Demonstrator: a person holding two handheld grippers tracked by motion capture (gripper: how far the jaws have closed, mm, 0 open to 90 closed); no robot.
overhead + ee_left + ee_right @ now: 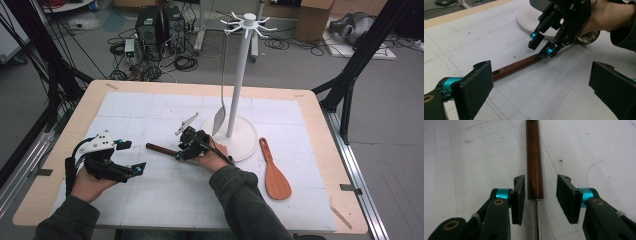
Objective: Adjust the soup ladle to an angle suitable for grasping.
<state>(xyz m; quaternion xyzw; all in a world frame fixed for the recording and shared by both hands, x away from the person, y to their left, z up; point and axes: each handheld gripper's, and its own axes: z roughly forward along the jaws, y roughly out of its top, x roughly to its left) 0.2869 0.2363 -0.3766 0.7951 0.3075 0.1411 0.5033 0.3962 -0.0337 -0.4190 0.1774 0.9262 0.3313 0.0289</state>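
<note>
right gripper: jaws apart, astride ladle handle | handle flat, wooden end pointing away

You'll find nothing legible here: no text, label, brand, number or sign can be read on the table or on anything on it.

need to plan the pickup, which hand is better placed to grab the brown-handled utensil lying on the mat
Right. The right gripper already straddles the wooden handle, pads either side, not yet pressing. The left gripper sits open, apart from it.
</note>
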